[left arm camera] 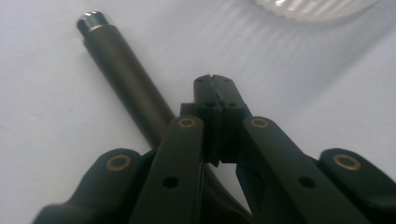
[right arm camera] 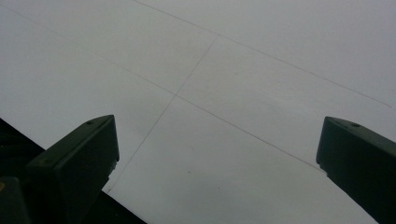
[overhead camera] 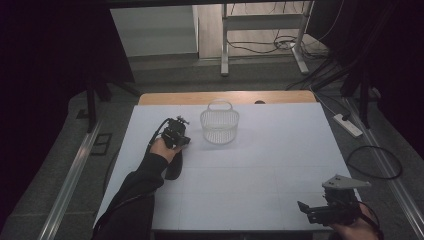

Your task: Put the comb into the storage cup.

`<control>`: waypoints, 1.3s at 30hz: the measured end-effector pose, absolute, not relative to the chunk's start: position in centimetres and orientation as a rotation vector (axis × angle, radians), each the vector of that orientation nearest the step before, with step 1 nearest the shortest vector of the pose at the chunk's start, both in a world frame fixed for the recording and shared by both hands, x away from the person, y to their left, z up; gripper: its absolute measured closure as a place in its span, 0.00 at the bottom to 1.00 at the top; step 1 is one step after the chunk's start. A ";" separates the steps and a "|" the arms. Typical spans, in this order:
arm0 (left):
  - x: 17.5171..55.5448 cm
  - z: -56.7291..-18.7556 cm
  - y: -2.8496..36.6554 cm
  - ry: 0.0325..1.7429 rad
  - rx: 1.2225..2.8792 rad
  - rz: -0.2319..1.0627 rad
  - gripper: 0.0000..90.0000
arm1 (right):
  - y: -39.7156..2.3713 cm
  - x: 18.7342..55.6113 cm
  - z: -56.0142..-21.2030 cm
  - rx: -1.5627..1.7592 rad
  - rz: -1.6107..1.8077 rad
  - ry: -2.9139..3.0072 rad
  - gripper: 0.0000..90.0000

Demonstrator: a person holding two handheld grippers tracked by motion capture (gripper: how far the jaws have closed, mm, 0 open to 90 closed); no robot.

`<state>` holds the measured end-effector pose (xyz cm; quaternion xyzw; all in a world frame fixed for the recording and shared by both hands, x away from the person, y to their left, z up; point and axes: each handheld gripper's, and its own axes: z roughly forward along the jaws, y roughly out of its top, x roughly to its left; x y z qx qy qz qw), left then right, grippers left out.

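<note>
— Where's my left gripper [left arm camera: 215,81]?
— Jaws pressed together, empty, just over the dark tube [left arm camera: 126,77] lying left of the white basket [overhead camera: 219,125].
— Right gripper [right arm camera: 217,154]?
— Jaws wide apart, near-right corner of the table [overhead camera: 260,170].

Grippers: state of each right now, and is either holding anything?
Left gripper: fingers closed together, nothing between them; a dark rod lies beside them on the table.
Right gripper: fingers wide open, holding nothing.

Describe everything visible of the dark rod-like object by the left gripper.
The dark rod is a slim matte cylinder, brownish black, with a shiny metal tip at its far end. It lies flat on the white table, slanting beside and under the left gripper, whose jaws are shut with nothing between them. Its near end is hidden.
</note>
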<state>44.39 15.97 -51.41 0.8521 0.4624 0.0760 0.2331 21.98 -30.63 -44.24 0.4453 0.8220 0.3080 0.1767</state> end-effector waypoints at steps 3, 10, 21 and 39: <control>44.8 -51.5 16.2 1.283 2.339 0.223 0.99 | -30.6 22.0 -44.2 1.261 0.872 2.327 0.00; 45.6 -51.8 16.5 1.310 2.343 0.236 0.99 | -30.6 22.0 -44.2 1.258 0.868 2.330 0.00; 45.7 -51.8 18.7 1.377 2.321 0.242 0.99 | -30.6 22.0 -44.3 1.254 0.867 2.334 0.00; 45.3 -51.9 23.5 1.485 2.296 0.278 0.99 | -30.5 22.0 -44.3 1.249 0.863 2.342 0.00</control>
